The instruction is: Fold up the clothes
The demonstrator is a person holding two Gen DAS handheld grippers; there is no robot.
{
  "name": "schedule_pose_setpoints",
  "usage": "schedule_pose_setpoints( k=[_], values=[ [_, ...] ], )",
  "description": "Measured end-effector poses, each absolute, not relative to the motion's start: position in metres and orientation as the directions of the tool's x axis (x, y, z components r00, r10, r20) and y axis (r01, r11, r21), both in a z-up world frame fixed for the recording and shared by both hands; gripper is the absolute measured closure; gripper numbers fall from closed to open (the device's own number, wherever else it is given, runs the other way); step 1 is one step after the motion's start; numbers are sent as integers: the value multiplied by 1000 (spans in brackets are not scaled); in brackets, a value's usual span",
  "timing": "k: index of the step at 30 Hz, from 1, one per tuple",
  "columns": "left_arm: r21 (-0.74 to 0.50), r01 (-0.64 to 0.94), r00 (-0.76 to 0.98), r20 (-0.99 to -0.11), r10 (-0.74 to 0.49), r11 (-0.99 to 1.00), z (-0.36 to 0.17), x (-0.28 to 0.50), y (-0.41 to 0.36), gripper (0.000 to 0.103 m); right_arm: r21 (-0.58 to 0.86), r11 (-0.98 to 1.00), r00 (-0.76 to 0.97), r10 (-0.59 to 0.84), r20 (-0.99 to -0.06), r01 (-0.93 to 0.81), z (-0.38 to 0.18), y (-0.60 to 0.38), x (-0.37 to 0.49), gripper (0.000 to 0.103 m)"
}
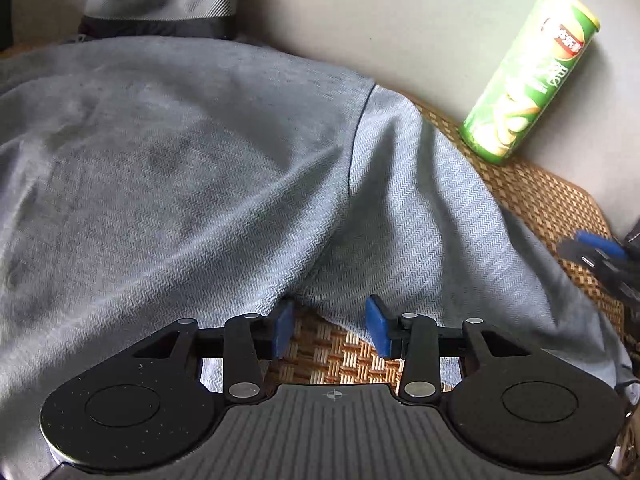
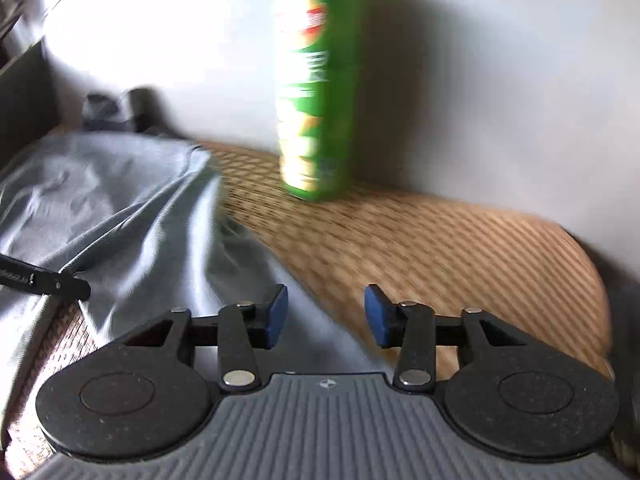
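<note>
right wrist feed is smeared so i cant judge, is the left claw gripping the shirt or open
Observer: Open. The left claw has its pads apart at the hem of the blue shirt. Mostly woven mat shows between them, and nothing is clamped.
Operator: whats that dark lump behind the shirt
Observer: A dark garment with a wide grey band on top, lying by the wall.
Operator: any seam near the left claw
Observer: Yes, a sleeve seam runs down toward it, and the sleeve lies to the seam's right.
</note>
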State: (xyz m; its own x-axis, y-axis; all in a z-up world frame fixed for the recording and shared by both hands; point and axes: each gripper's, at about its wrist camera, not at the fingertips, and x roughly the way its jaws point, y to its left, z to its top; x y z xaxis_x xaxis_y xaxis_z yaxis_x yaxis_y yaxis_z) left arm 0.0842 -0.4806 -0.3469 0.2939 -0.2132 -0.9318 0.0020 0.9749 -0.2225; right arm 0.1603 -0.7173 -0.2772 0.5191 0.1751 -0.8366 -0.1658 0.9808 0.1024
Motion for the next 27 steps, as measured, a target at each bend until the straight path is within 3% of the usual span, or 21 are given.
schedule_pose_setpoints(
  k=[4, 5, 6, 7, 13, 14, 15, 16, 17, 19, 21, 23, 27],
  values=[
    [-212, 28, 310, -927, -210, 977, -349, 81, -478, 54, 145, 964, 482, 238, -843, -223, -299, -690, 187, 57],
    [-203, 26, 317, -927, -201, 979, -349, 80, -477, 72, 157, 959, 464, 254, -849, -237, -302, -686, 190, 61],
    [-193, 24, 324, -927, -190, 981, -349, 80, -475, 93, 170, 953, 445, 269, -854, -251, -305, -682, 192, 69],
    [-205, 16, 329, -923, -199, 979, -349, 79, -473, 101, 174, 955, 442, 267, -856, -241, -307, -681, 194, 103],
    [-199, 65, 304, -929, -209, 978, -356, 77, -484, 103, 110, 993, 503, 75, -861, 40, -310, -706, 196, 102],
    [-182, 84, 311, -929, -200, 980, -357, 75, -487, 101, 84, 996, 484, 57, -873, 35, -313, -703, 195, 101],
    [-187, 107, 306, -928, -211, 977, -355, 73, -489, 84, 58, 998, 483, 43, -875, 17, -314, -698, 193, 101],
    [-198, 131, 294, -928, -229, 971, -352, 71, -490, 78, 33, 999, 493, 25, -870, 8, -310, -693, 190, 93],
    [-224, 150, 279, -925, -258, 963, -348, 66, -488, 72, 9, 1000, 509, 3, -861, 11, -305, -690, 187, 73],
    [-263, 185, 274, -911, -307, 947, -332, 51, -479, 67, -26, 998, 560, -53, -826, 56, -288, -685, 175, 54],
    [-256, 210, 305, -900, -312, 943, -313, 31, -465, 58, -36, 996, 627, -76, -776, 76, -265, -676, 155, 54],
    [-228, 217, 351, -889, -293, 949, -293, 10, -444, 49, 21, 999, 647, -10, -763, 39, -245, -662, 131, 53],
    [-119, 120, 442, -882, -161, 986, -262, -15, -385, 47, 114, 991, 659, 129, -740, -66, -217, -621, 90, 48]
  ],
)
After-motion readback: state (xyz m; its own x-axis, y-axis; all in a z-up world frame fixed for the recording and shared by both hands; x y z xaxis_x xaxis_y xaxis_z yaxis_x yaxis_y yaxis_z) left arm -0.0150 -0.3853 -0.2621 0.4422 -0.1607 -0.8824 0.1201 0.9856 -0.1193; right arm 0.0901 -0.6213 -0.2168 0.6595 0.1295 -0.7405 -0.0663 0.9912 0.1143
